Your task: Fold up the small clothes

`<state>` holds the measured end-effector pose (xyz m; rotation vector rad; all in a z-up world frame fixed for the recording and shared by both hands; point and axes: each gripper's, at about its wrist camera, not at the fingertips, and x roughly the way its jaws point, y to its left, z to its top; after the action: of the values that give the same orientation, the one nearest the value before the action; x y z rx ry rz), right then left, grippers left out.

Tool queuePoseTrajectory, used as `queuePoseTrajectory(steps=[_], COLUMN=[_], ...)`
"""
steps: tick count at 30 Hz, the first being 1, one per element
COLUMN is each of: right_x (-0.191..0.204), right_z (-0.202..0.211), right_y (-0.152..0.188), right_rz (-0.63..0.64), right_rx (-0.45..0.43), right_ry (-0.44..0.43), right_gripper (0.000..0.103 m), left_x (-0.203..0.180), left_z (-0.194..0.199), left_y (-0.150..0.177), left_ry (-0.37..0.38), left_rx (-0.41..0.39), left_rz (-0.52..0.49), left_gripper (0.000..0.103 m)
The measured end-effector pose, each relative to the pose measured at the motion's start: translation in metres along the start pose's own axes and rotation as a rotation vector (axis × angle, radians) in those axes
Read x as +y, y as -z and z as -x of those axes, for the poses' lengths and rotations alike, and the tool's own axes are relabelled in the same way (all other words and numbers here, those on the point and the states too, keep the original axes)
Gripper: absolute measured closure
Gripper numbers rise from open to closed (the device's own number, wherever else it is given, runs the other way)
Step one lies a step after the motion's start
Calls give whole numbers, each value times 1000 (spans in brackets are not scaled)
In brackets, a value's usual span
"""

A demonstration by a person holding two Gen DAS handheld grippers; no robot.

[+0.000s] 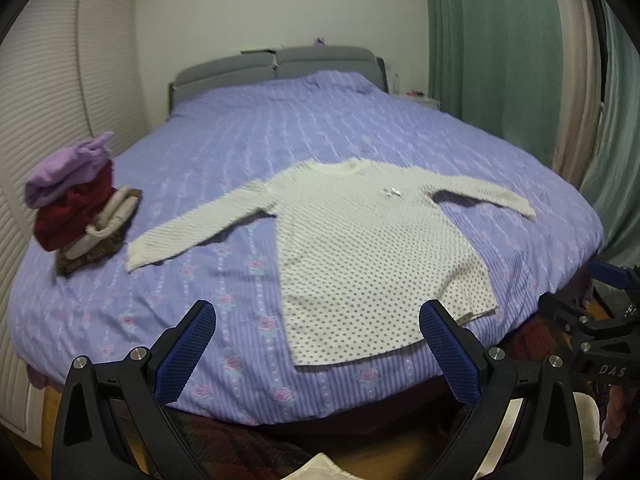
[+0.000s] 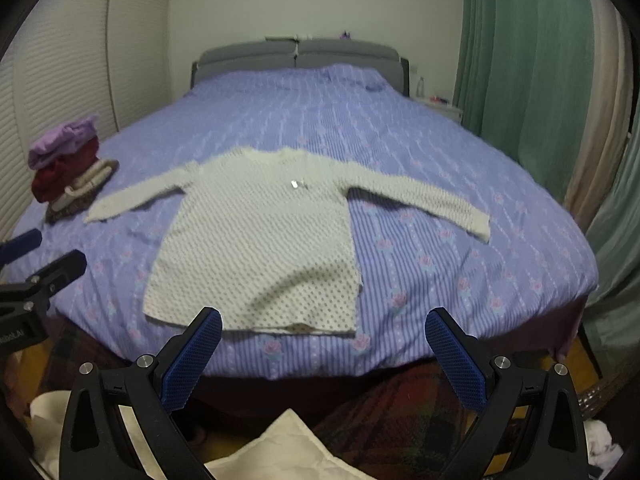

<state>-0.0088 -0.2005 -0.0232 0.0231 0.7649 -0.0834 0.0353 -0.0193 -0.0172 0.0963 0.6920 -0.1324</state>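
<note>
Flat on the bed (image 1: pixel 400 128) lies a sweater (image 1: pixel 360 248), sleeves spread.
Its collar points toward the headboard (image 2: pixel 300 54), hem toward both grippers; left gripper (image 1: pixel 316 348) and right gripper (image 2: pixel 322 354) hover empty, jaws wide apart.

We can't make out the small shiny bit on the sweater (image 2: pixel 256 236) chest, too blurred. Pile of folded clothes (image 1: pixel 78 204), far left: lower layers mostly hidden under top ones. Stuff on the nightstand (image 2: pixel 438 106), far right, too small to ID. Pale fabric (image 2: pixel 280 452) near the bottom edge is cut off.
</note>
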Motion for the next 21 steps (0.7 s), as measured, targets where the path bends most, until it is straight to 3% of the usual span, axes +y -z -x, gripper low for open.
queuePoseTrajectory(steps=[7, 10, 13, 21], right_x=[3, 5, -1, -30], right_z=[-52, -81, -101, -126], right_y=[7, 12, 17, 28], right_rz=[76, 142, 163, 33], right_rx=[127, 184, 219, 280], right_ry=[8, 51, 91, 35], right_gripper=[1, 3, 15, 46], left_x=[-21, -30, -38, -54], left_z=[-61, -82, -97, -114], left_y=[-2, -2, -2, -10], left_ry=[7, 49, 78, 100], left_rx=[113, 164, 190, 174], left_rz=[-75, -97, -106, -144], left_gripper=[0, 0, 0, 0])
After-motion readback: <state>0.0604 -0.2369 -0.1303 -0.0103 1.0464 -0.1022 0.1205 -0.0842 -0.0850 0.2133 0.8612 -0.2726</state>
